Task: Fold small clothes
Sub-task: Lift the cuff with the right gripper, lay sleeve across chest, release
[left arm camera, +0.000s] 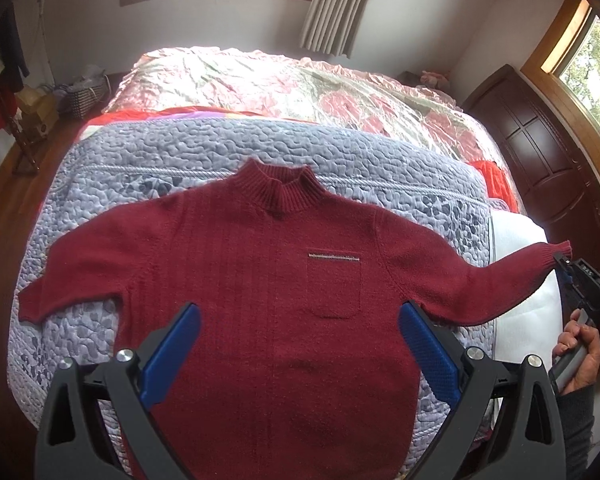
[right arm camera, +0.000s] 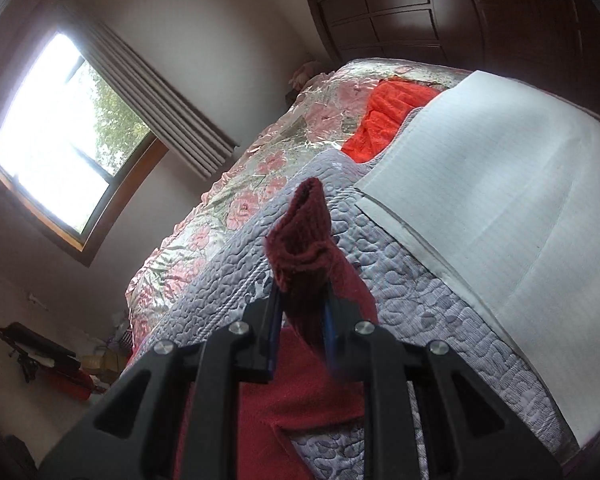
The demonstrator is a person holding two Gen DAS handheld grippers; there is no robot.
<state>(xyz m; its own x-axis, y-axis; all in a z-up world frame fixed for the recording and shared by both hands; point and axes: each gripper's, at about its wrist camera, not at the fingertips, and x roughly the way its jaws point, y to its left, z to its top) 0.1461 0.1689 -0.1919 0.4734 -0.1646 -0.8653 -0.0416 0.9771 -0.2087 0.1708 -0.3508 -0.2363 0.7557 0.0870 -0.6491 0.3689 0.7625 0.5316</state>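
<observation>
Lying front-up on the lavender quilt [left arm camera: 140,152], the dark red sweater [left arm camera: 260,272] was spread flat on the bed with its ribbed collar pointing away from you and its chest pocket [left arm camera: 334,284] showing. One sleeve lay flat on the quilt at the left of the left wrist view. Your left gripper [left arm camera: 299,320] hovered above the lower body of the sweater, its blue-padded fingers [left arm camera: 172,352] spread wide apart and gripping nothing. Your right gripper [right arm camera: 302,308] had its fingers closed tight on the cuff [right arm camera: 300,236] of the other sleeve, the knit bunched up between the pads and poking out past the tips. In the left wrist view that sleeve [left arm camera: 480,280] stretched out to the right, off the quilt's edge and over the white sheet [right arm camera: 500,200], with your hand [left arm camera: 580,356] on the tool's handle just below it. A flowered coverlet [left arm camera: 280,84] and an orange-red blanket [right arm camera: 384,120] lay further up the bed.
</observation>
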